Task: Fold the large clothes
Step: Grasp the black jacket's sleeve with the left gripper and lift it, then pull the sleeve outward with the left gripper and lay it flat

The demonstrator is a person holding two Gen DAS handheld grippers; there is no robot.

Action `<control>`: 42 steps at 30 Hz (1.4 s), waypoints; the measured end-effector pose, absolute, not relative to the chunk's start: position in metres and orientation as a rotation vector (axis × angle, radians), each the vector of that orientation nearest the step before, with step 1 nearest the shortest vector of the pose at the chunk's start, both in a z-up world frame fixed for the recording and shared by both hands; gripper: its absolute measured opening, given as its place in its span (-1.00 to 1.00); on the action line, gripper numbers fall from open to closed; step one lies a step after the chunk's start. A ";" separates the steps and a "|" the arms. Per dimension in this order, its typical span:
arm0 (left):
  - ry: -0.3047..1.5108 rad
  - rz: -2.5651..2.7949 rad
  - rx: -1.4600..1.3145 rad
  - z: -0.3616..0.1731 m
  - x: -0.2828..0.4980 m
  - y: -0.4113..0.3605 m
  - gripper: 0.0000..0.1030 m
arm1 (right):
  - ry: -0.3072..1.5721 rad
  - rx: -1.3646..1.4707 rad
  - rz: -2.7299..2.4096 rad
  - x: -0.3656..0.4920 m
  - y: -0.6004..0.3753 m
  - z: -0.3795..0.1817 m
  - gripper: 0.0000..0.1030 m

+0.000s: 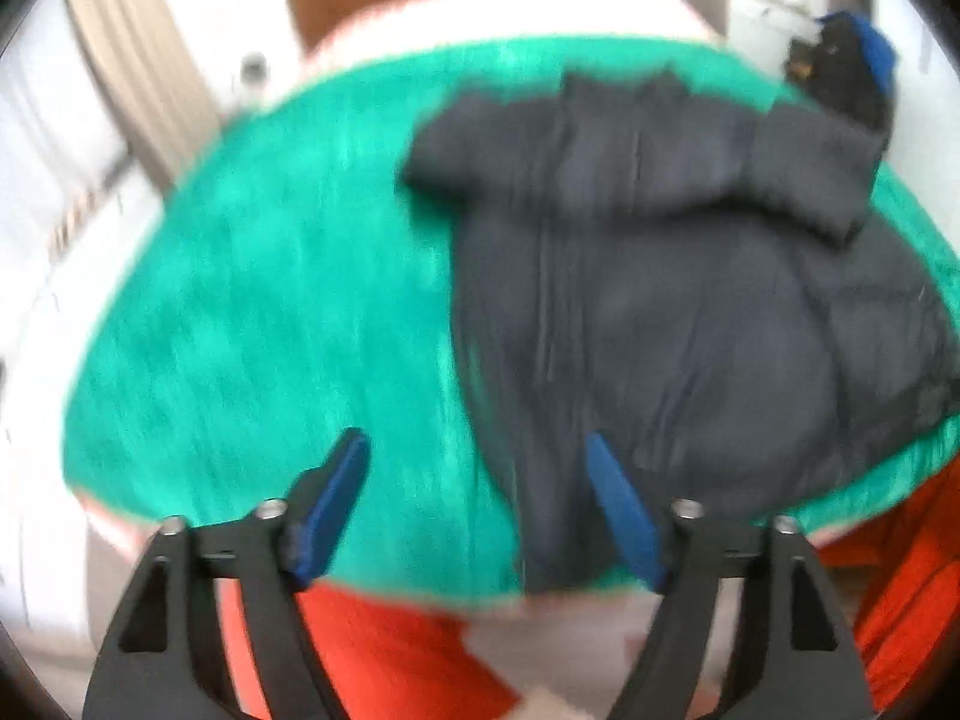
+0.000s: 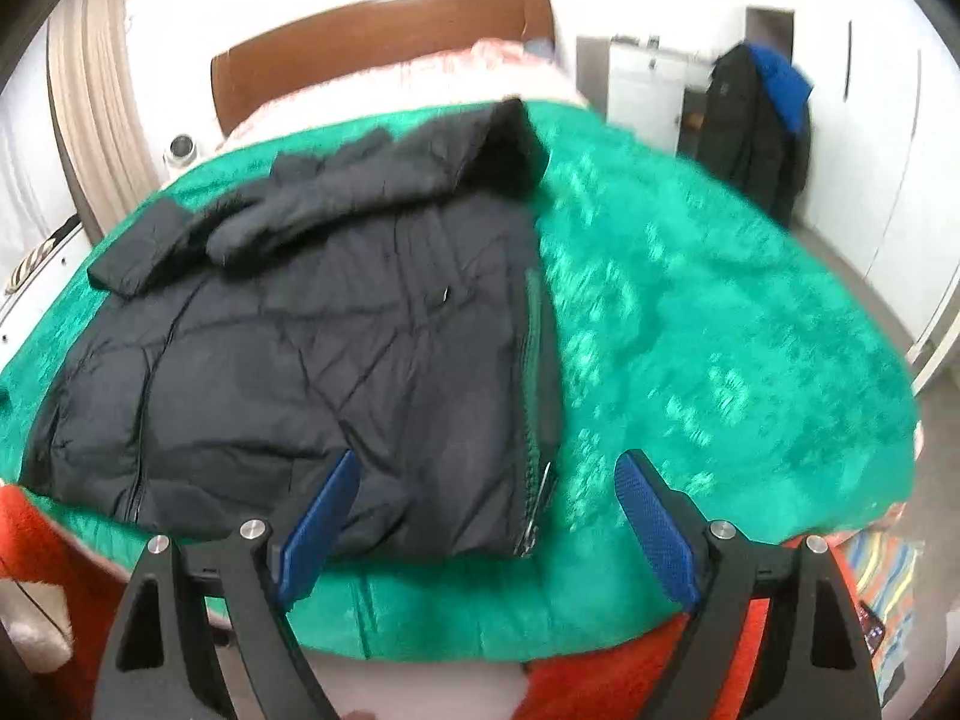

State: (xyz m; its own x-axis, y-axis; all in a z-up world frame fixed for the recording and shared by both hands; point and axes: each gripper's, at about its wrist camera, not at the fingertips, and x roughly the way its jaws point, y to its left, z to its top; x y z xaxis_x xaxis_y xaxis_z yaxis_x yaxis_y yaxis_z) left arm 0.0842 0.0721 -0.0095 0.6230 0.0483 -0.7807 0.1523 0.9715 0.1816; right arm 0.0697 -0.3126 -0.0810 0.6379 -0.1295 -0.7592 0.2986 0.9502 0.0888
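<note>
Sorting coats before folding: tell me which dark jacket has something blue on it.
The hanging jacket by the white cupboards, with a blue hood or garment draped over its top. The jacket on the bed is plain dark and lies flat on the green blanket.

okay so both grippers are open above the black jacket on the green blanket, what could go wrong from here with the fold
The black puffer jacket looks thick and slippery, so a folded side may spring back open. Its open zipper edge lies loose near the bed's edge; the right gripper could catch only that strip. The green blanket is fluffy, so the left gripper might pinch the blanket along with the jacket.
</note>
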 end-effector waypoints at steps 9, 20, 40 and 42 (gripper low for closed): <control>0.707 -0.354 0.740 -0.049 0.195 -0.079 0.94 | 0.823 0.191 -0.174 0.072 -0.286 -0.082 0.68; 0.816 -0.271 0.353 -0.050 0.281 -0.041 -0.84 | 0.772 0.115 -0.116 0.062 -0.266 -0.077 0.68; 0.958 0.561 -0.374 -0.103 0.263 0.370 -0.64 | 0.773 0.033 -0.074 0.067 -0.242 -0.079 0.68; 0.970 0.589 -0.346 -0.103 0.263 0.364 -0.21 | 0.769 0.023 -0.075 0.066 -0.240 -0.078 0.68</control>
State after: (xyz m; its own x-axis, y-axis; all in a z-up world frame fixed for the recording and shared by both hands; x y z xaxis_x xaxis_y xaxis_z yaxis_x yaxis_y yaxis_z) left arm 0.2626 0.3642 -0.1034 0.4279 0.3112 -0.8486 -0.6092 0.7928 -0.0164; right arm 0.0661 -0.2396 -0.0782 0.7164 -0.0595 -0.6951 0.0760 0.9971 -0.0070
